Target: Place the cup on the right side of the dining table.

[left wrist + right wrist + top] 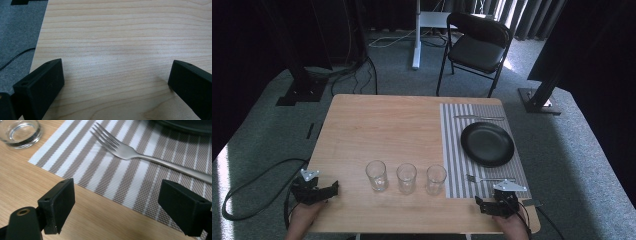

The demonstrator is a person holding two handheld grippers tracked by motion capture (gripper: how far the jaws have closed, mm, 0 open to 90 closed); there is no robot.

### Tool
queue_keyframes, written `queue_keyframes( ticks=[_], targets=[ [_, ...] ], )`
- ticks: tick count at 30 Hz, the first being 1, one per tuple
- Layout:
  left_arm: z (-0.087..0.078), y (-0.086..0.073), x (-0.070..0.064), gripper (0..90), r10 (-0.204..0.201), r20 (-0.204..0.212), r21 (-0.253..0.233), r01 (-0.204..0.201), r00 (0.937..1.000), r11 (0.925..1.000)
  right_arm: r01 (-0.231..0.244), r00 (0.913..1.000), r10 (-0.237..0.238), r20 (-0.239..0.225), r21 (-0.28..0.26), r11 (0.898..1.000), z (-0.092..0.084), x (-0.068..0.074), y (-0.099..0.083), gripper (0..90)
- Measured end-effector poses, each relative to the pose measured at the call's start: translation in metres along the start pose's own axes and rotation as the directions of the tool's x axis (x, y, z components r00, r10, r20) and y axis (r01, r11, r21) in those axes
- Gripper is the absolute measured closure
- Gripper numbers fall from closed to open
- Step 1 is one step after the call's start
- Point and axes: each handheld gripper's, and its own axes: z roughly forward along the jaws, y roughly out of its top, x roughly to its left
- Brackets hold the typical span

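Wood counter (387, 125): fork (130, 152) is approached by right claw (117, 205), jaws apart, empty; grasp needed next. Left claw (115, 85) apart, idle.

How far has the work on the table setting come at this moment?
Already done: the black plate lies on the striped placemat, with a fork on the side near the person and another utensil on the far side. In hand: nothing; the right gripper stands open near the fork, and the left gripper is open over bare wood. Left, probably: the three empty glasses stand in a row off the mat.
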Motion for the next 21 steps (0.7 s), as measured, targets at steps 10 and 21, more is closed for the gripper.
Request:
queue_keyframes(
  ticks=[10, 21],
  targets=[
    [0.000, 0.000, 0.000, 0.7, 0.000, 0.000, 0.000, 0.000, 1.0000, 1.0000, 0.052, 0.9953, -0.053, -0.081, -0.018, 0.998, 0.000, 0.020, 0.012, 13.6],
    [0.000, 0.000, 0.000, 0.7, 0.000, 0.000, 0.000, 0.000, 1.0000, 1.0000, 0.101, 0.9821, -0.105, -0.156, -0.035, 0.994, 0.005, 0.043, 0.024, 13.7]
  ],
)
